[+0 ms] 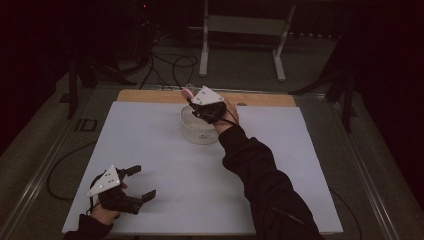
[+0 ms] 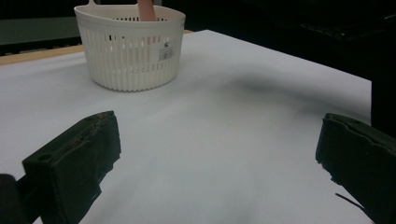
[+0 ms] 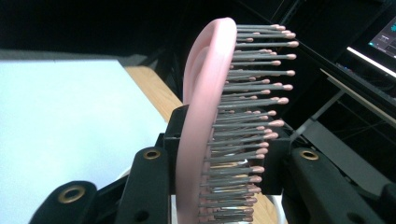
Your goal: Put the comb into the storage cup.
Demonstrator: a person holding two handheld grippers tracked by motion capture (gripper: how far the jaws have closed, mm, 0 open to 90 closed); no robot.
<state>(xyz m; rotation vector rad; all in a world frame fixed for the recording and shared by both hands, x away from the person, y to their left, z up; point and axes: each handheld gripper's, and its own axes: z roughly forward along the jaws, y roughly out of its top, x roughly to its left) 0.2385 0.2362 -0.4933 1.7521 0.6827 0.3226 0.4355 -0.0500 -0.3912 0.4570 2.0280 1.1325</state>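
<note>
A pink hairbrush (image 3: 205, 107) with grey, pink-tipped bristles stands upright between the black jaws of my right gripper (image 3: 224, 158), which is shut on it. In the high view that gripper (image 1: 196, 105) hovers over the far rim of a white slotted basket (image 1: 200, 131), with the brush's pink end (image 1: 187, 92) sticking out beyond it. From the left gripper view the brush (image 2: 147, 9) rises out of the basket (image 2: 130, 46). My left gripper (image 1: 142, 182) rests near the front left of the table, its jaws wide apart with nothing between them (image 2: 219, 154).
A white sheet (image 1: 150, 140) covers the table, with a strip of bare wood (image 1: 150, 96) along the far edge. A white metal frame (image 1: 240, 30) and loose cables (image 1: 170, 65) lie on the floor beyond. A screen glows at right (image 3: 383, 42).
</note>
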